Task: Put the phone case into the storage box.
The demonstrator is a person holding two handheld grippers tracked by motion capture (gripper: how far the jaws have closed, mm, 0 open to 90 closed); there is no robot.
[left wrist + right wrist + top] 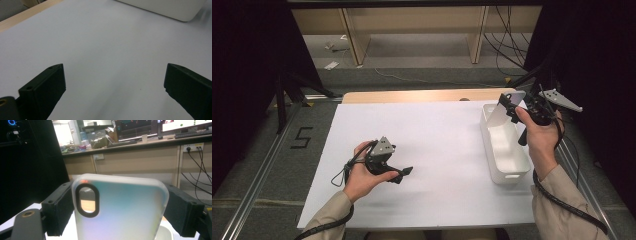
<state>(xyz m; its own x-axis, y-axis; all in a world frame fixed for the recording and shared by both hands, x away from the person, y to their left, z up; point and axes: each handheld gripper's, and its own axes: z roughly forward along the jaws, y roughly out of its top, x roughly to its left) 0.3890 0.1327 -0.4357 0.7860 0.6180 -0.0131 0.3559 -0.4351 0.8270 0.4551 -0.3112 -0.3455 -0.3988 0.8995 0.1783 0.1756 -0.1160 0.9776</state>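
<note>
Right gripper (511,106): clamped on phone case (120,207), raised over white bin (504,150); left gripper (113,87): jaws apart, nothing between, above white table (432,145).

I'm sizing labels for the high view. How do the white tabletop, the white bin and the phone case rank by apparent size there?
1. Tabletop, by far the largest.
2. Bin.
3. Phone case, smallest; it is held up in the right tongs, nearer the camera, so its true size may be smaller than it looks.

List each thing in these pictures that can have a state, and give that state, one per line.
Phone case: upright, clamped between the right gripper's fingers, held above the bin.
Bin: empty, on the white table sheet.
Right gripper: shut on the case.
Left gripper: open, holding nothing, over the sheet.
</note>
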